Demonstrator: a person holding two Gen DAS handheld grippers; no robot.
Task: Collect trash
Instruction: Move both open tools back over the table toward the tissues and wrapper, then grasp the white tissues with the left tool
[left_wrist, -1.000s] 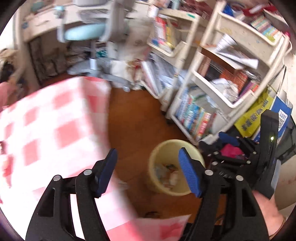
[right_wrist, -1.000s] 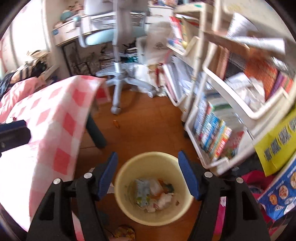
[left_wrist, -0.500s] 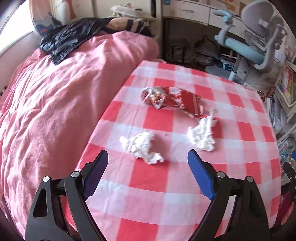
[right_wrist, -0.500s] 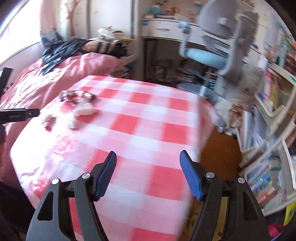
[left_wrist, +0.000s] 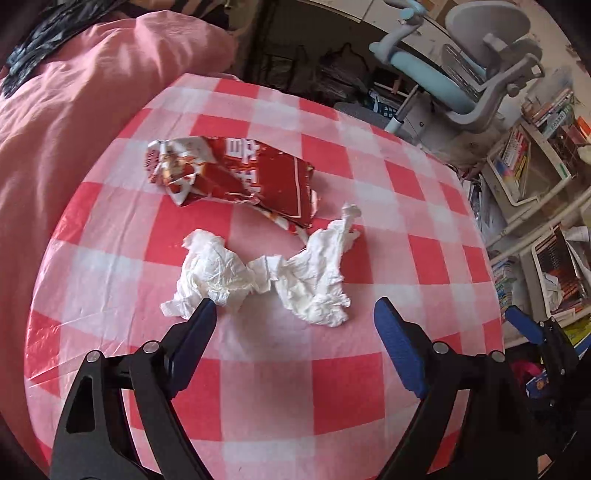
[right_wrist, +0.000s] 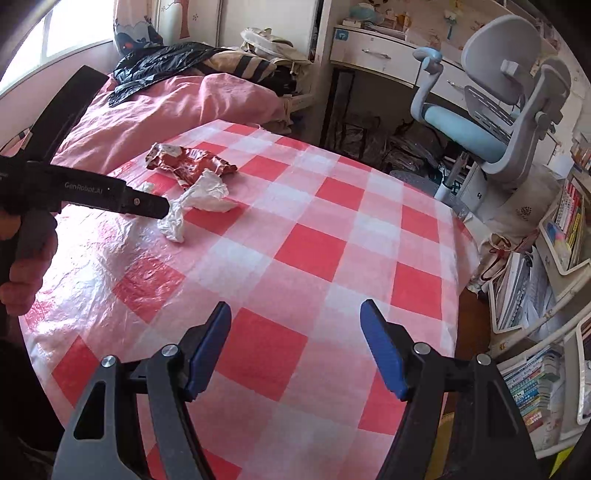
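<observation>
A torn red snack wrapper (left_wrist: 236, 173) and two crumpled white tissues, one left (left_wrist: 212, 273) and one right (left_wrist: 317, 273), lie on the red-and-white checked table (left_wrist: 332, 387). My left gripper (left_wrist: 295, 317) is open and empty, just in front of the tissues; its left fingertip (left_wrist: 203, 314) is at the left tissue's near edge. In the right wrist view the wrapper (right_wrist: 188, 164) and a tissue (right_wrist: 199, 201) lie at the far left, beside the left gripper's black body (right_wrist: 103, 194). My right gripper (right_wrist: 295, 317) is open and empty over the table's near middle.
A pink bed (right_wrist: 166, 107) borders the table's far left side. A grey-and-blue desk chair (right_wrist: 491, 122) stands beyond the table's far right. White shelves of books (right_wrist: 554, 295) run along the right side, below the table edge.
Both grippers swung from over the yellow bin on the floor to the table. In the last half second the left gripper moved closer to the tissues; the right one settled over the table.
</observation>
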